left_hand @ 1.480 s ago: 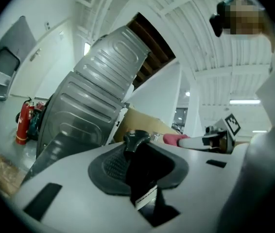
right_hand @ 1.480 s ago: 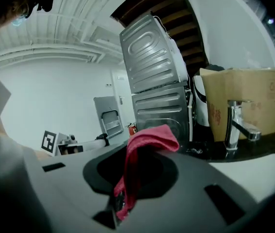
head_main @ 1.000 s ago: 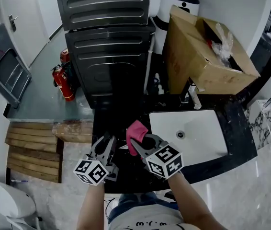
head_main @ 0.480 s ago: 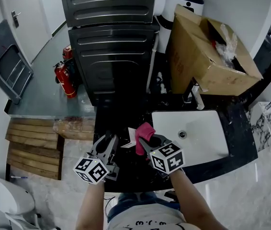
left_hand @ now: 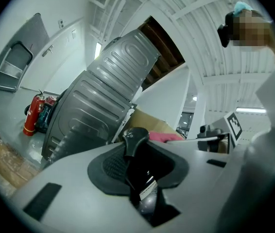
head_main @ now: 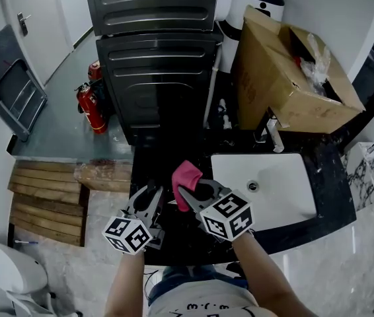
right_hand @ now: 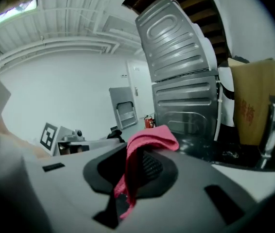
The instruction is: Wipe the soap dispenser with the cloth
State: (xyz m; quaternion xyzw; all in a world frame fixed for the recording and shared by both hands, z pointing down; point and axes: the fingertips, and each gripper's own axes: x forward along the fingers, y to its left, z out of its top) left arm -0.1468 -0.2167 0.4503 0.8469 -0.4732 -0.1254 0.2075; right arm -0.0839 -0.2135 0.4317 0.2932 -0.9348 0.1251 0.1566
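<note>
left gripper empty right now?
No: in the left gripper view the left gripper is shut on the black soap dispenser, whose pump head sticks up between the jaws.

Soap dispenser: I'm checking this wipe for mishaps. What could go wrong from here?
1. The left gripper holds the dark soap dispenser with its pump head sticking out; a sideways rub might twist it loose near the counter edge.
2. The pink cloth hangs from the right gripper by a fold; rubbing could tug it out.

soap dispenser [left_hand: 135, 138] base hidden, label [left_hand: 147, 189] unreadable
</note>
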